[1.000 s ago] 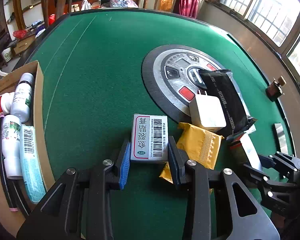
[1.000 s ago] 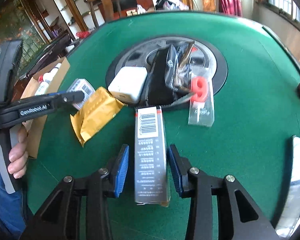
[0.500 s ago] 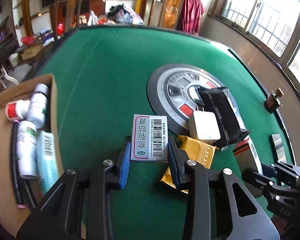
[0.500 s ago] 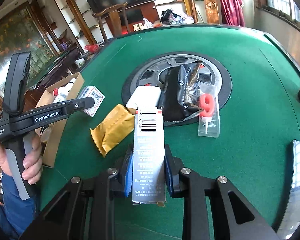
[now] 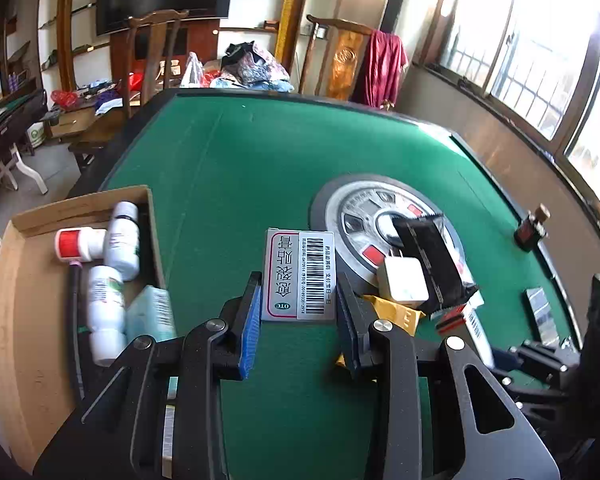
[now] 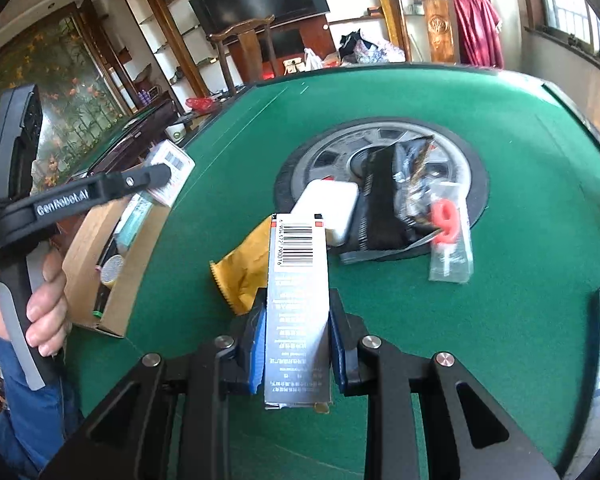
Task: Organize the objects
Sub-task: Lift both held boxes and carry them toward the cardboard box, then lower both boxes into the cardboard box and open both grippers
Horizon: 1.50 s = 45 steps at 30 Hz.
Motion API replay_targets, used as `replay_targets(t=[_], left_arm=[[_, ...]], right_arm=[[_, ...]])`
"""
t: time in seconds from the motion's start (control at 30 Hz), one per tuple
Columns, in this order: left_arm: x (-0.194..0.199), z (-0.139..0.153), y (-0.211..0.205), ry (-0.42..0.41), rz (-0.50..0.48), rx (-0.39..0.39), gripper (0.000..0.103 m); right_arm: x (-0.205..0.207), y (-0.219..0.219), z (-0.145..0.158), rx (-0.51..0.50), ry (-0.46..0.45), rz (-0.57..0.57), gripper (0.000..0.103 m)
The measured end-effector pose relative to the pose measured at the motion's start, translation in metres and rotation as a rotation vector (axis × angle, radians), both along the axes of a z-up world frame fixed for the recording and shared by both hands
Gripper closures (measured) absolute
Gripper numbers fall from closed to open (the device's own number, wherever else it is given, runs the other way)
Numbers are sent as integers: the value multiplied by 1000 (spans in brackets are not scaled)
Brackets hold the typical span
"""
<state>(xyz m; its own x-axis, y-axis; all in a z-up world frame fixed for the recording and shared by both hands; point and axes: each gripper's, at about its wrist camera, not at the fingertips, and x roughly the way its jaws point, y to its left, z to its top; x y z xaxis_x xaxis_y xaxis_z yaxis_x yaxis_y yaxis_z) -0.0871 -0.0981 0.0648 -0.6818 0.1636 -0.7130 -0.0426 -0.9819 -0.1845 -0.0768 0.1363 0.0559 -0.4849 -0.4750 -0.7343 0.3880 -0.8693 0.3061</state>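
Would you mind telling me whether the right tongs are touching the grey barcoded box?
Touching. In the right wrist view, the right tongs have both blue pads pressed against the sides of the grey barcoded box, with no gap showing.

Green felt-topped table (image 5: 260, 152) with a round grey control panel (image 5: 356, 216) at its centre. Across the panel lie a white charger (image 5: 404, 284) and a black pouch (image 5: 432, 260); beside them, on the felt, a yellow packet (image 6: 240, 268) and a clear sachet (image 6: 450, 248). At the table's edge sits an open cardboard box (image 5: 16, 320).
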Motion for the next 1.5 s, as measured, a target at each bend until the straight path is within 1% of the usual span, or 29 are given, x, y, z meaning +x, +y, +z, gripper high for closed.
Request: replay_targets(t=[0.1, 0.2, 0.4, 0.47, 0.53, 0.6, 0.7, 0.8, 0.9, 1.07, 1.27, 1.37, 1.4, 1.5], left_arm=[[4, 7, -19, 13, 20, 38, 70], [8, 12, -38, 27, 48, 59, 70], [8, 10, -90, 6, 121, 91, 70], [8, 7, -111, -14, 160, 98, 70], [6, 2, -134, -38, 208, 97, 70], [5, -5, -160, -65, 278, 80, 70], [3, -17, -194, -109, 356, 88, 70], [2, -29, -216, -148, 394, 103, 70], [1, -33, -222, -166, 404, 109, 69], [2, -33, -225, -163, 426, 99, 69], [2, -35, -232, -182, 453, 92, 69], [2, -35, -232, -186, 454, 89, 69], [1, -36, -234, -191, 470, 77, 69], [2, -40, -238, -208, 473, 103, 69]], right_arm=[[4, -12, 1, -17, -19, 16, 77], [8, -29, 6, -39, -31, 36, 77], [16, -88, 23, -37, -25, 125, 77], [16, -110, 28, -30, -22, 150, 77], [14, -137, 33, -40, -41, 188, 77], [13, -160, 35, -35, -48, 212, 77], [14, -199, 38, -24, -52, 253, 77], [10, -232, 39, -15, -60, 283, 77], [1, -259, 34, -6, -85, 288, 77], [-13, -293, 20, 13, -128, 283, 77], [-22, -317, 8, 38, -156, 290, 77], [-22, -323, 5, 33, -160, 298, 77], [-23, -324, 4, 29, -159, 292, 77], [-27, -327, 0, 18, -172, 295, 77]])
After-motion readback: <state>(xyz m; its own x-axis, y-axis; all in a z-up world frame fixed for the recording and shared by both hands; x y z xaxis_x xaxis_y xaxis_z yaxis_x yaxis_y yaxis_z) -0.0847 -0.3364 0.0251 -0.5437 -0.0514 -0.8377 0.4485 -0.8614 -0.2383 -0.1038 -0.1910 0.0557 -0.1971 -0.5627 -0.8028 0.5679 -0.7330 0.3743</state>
